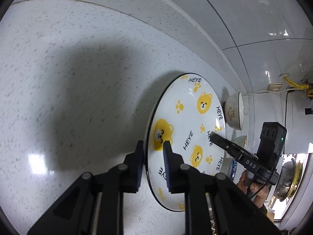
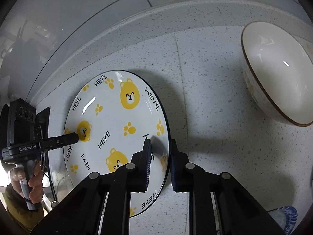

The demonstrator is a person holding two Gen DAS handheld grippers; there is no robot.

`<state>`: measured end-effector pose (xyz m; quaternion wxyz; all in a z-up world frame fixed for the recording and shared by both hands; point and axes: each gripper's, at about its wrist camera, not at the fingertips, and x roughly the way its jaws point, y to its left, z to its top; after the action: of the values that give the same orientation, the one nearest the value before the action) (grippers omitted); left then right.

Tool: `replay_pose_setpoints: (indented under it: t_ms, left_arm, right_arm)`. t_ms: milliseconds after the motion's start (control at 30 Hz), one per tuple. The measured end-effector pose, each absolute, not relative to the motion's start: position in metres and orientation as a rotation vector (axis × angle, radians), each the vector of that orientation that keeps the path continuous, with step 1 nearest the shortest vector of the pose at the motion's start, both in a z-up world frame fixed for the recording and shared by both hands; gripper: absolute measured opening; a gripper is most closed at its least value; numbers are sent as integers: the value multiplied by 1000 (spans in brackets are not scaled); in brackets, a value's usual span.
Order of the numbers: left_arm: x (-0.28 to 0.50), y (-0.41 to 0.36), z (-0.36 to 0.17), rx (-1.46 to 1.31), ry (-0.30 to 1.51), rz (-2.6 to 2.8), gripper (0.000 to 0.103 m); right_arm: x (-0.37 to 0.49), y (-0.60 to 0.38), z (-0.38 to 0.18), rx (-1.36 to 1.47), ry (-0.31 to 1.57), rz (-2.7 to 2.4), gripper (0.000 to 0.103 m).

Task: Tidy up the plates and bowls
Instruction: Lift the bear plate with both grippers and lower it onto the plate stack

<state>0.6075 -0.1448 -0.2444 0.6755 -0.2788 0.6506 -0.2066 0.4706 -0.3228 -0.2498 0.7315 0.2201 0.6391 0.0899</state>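
A white plate [image 1: 187, 117] [image 2: 117, 121] with yellow bears and "HEYE" lettering lies on the speckled counter [image 1: 78, 98]. My left gripper [image 1: 153, 148] straddles its left rim, one finger outside and one over the plate's face, shut on the rim. My right gripper [image 2: 160, 148] is shut on the opposite rim in the same way. Each gripper also shows in the other's view: the right gripper [image 1: 215, 137] and the left gripper [image 2: 75, 137] both reach onto the plate, each held by a hand.
A cream bowl with a brown rim [image 1: 233, 113] [image 2: 273, 74] sits just beyond the plate. A second bowl [image 1: 241, 140] and a blue-patterned dish [image 1: 230, 166] [image 2: 287, 215] are nearby. The tiled wall [image 2: 78, 9] runs close behind. A metal pot [image 1: 289, 174] stands at the far right.
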Motion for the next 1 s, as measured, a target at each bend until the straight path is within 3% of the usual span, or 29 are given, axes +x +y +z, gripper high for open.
replay_pose_setpoints:
  t_ms: [333, 667, 1000]
  left_arm:
    - [553, -111, -193, -647, 1379, -463, 17]
    - [438, -48, -126, -645, 1326, -514, 17]
    - [328, 2, -135, -614, 1383, -513, 17]
  right_arm:
    - [429, -294, -195, 474, 1321, 239, 14]
    - [323, -239, -114, 451, 1243, 255, 13]
    - [229, -186, -143, 528, 1298, 272, 13]
